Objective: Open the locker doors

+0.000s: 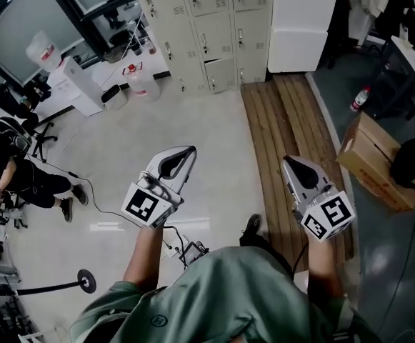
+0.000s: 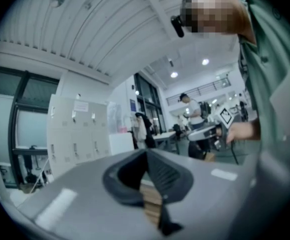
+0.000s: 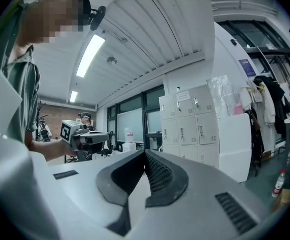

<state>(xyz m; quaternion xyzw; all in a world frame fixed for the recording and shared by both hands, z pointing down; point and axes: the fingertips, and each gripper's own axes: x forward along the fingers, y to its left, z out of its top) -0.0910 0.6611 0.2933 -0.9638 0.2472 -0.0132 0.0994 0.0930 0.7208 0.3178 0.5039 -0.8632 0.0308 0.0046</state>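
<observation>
Left tool, right tool closed, lockers ahead, door labels apparently illegible

Clear run of floor to the lockers, with clutter on both flanks.

Ahead of the left tool and right tool, bare pale floor and a strip of brown wooden planks lead unobstructed to the bank of beige metal lockers. A clear plastic water jug and a white boxy unit stand by the lockers' left foot, and a tall white cabinet is beside them on the right. Further right are an open cardboard box and a red-capped plastic bottle. On the left, a seated person in black, a thin black cable and a black round-based stand take up floor.
</observation>
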